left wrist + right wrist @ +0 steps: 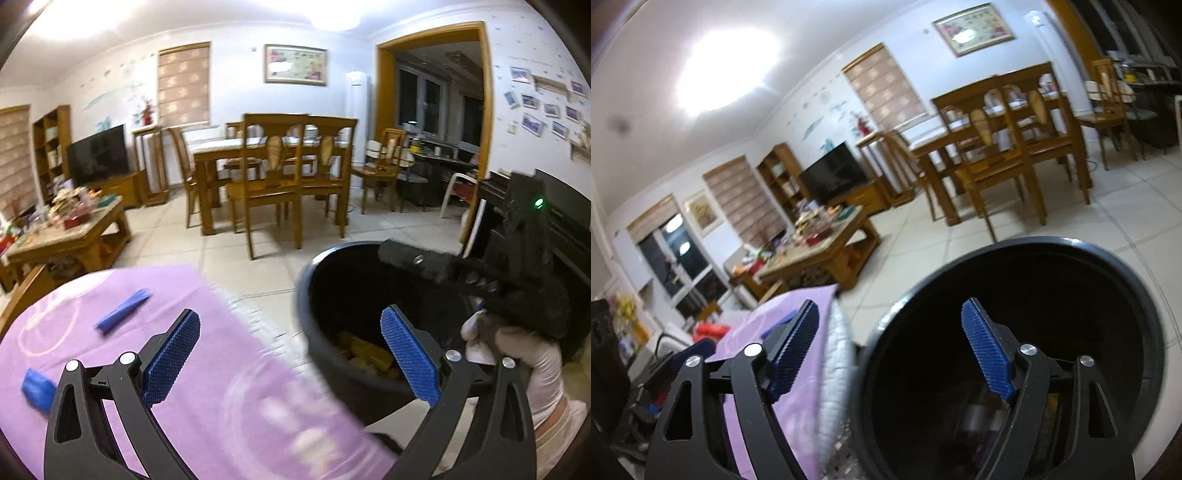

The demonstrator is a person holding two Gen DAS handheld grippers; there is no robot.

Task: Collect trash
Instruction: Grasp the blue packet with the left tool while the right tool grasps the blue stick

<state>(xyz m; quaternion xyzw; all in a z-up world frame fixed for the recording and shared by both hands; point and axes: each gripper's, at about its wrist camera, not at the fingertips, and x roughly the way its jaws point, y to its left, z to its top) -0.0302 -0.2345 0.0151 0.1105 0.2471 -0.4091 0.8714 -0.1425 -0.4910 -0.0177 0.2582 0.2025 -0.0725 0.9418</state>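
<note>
Standing beside the near right edge of the purple-covered table, on the tiled floor, and gaping wide: a black bin, round, dark inside, holding yellowish scraps at the bottom. Lying on the cloth toward the table's left edge, well apart from the bin: a long blue strip and, nearer the corner, a smaller blue lump, both looking light, crumpled and easy to pinch. Hovering over the seam between table and bin, spread fully and gripping nothing: the left claw, one pad above the cloth, the other above the bin's mouth. Hanging over the bin's rim, likewise released and empty: the right claw, held in a white-gloved hand. Probably heading back for the next piece; doing it well meaning swinging left across the cloth, lowering squarely over the strip, closing across its narrow width, avoiding snagging the cloth, then carrying it clear over the rim before letting go.
</note>
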